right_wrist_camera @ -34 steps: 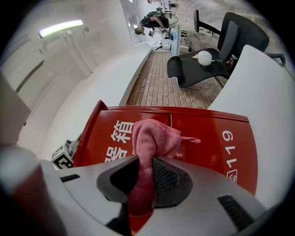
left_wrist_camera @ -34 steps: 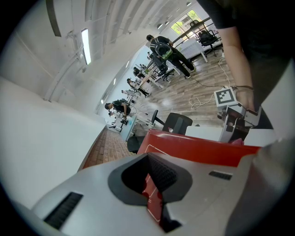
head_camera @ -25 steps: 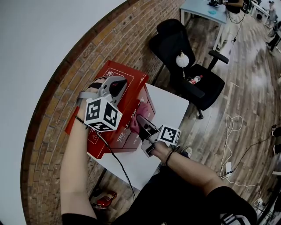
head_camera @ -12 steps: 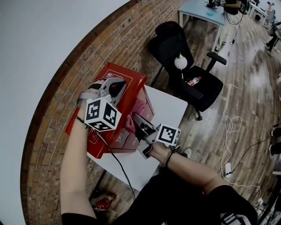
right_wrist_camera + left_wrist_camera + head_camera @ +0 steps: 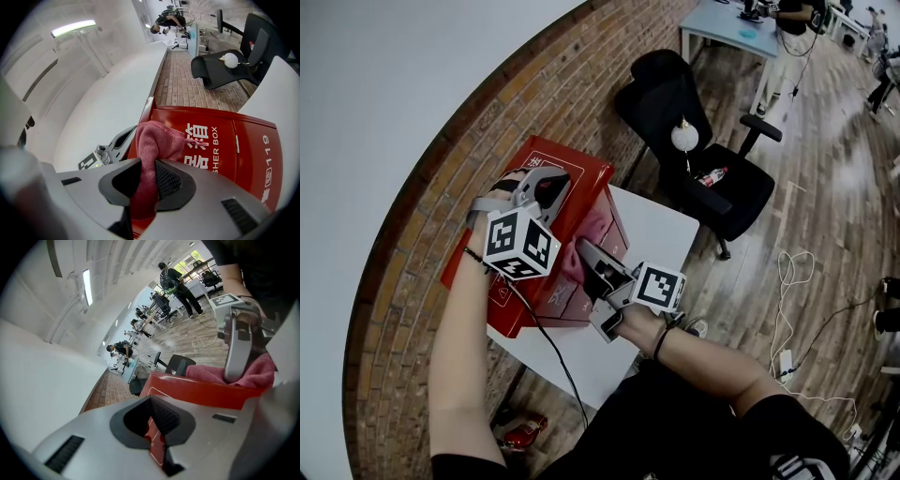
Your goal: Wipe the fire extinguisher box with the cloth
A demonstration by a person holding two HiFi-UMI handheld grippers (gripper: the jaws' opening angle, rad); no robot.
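Right gripper view: shows the right gripper [image 5: 147,176] clenched on the pink cloth [image 5: 152,140], with the cloth bunched above the jaws and lying against the front face of the red fire extinguisher box [image 5: 234,145] near its top edge. Head view: places the box upright on the white table [image 5: 666,234] beside the brick wall [image 5: 422,234], with the left gripper [image 5: 546,183] over the box top. Left gripper view: shows those jaws fully together on nothing, with red box surface just beyond the tips.

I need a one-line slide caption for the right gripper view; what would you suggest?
Right gripper, shut on a pink cloth, holds it before the red fire extinguisher box.
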